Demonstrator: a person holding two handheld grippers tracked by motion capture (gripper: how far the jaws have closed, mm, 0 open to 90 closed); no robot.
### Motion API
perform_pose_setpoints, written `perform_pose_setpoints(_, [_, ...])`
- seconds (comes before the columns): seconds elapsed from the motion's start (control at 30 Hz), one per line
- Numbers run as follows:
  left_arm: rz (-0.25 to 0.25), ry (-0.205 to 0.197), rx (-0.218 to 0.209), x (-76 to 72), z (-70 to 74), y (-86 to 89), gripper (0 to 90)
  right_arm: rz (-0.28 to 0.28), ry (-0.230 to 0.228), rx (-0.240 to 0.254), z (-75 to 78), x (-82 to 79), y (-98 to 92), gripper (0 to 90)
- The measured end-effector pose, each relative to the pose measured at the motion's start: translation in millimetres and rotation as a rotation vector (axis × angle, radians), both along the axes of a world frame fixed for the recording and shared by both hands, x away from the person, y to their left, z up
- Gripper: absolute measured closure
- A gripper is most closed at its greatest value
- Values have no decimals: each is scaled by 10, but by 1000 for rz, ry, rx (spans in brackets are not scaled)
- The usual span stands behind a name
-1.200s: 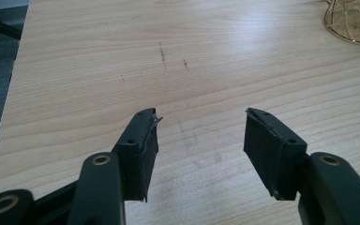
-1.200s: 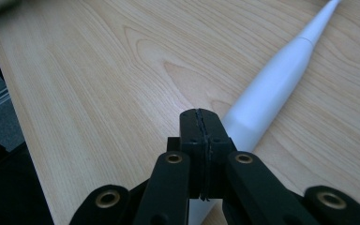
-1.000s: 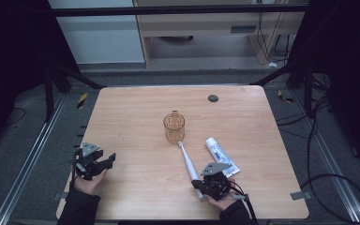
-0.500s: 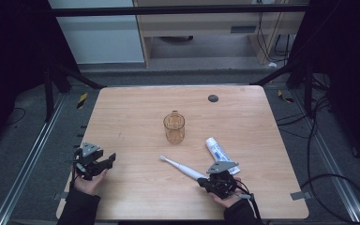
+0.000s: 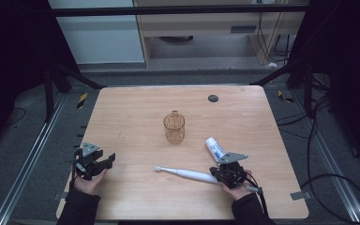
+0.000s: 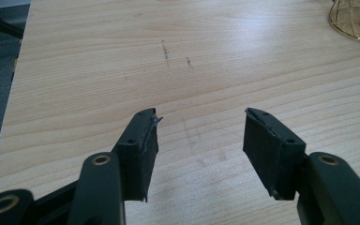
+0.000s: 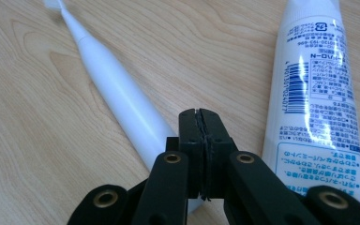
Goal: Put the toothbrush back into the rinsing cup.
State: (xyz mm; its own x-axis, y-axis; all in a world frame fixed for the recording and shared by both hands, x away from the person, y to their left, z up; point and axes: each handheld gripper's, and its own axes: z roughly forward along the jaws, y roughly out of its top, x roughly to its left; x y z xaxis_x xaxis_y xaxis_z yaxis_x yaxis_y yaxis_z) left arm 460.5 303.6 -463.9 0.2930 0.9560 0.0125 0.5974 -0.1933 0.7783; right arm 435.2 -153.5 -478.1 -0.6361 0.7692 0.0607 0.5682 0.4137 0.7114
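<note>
The toothbrush (image 5: 187,174) lies flat on the table (image 5: 131,108) in the lower middle of the high view, its brush head pointing toward the left of the frame and its thick handle end running in under the right gripper (image 5: 228,172). In the right gripper view the white handle (image 7: 122,101) passes diagonally from the upper left down beneath the jaws, which are pressed together pad to pad with nothing between them; they seem to rest on or against the handle, more a push that swings it round than a grip. Just beside it, toward the right of the frame, lies the toothpaste tube (image 5: 214,148), close but apart from the brush. Above both, at the centre of the table, the amber cup (image 5: 174,128) stands upright, a likely place for the brush. The left gripper (image 5: 93,161) waits at the lower left, jaws spread wide and empty over bare wood, probably kept clear.
</note>
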Motion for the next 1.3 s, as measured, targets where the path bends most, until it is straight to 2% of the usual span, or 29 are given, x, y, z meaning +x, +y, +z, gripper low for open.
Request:
perform_pose_setpoints(0.23, [1,0,0,-1,0,3,443,-4,10,3,-14,-23,-23,886])
perform_pose_setpoints(0.63, [5,-1,-2,3,0,23,446,-14,-32,29,127,-40,-75,867])
perform_pose_setpoints(0.93, [-10,-8,11,13,-8,33,436,-22,-53,35,333,74,-124,757])
perform_pose_setpoints(1.13, [-33,-7,46,28,-37,10,433,-18,-33,28,482,175,-125,663])
perform_pose_setpoints(1.2, [-40,-3,52,32,-45,-5,445,-18,-36,32,534,202,-109,644])
perform_pose_setpoints(1.3, [-50,1,66,44,-62,-12,453,-9,-53,13,624,247,-66,629])
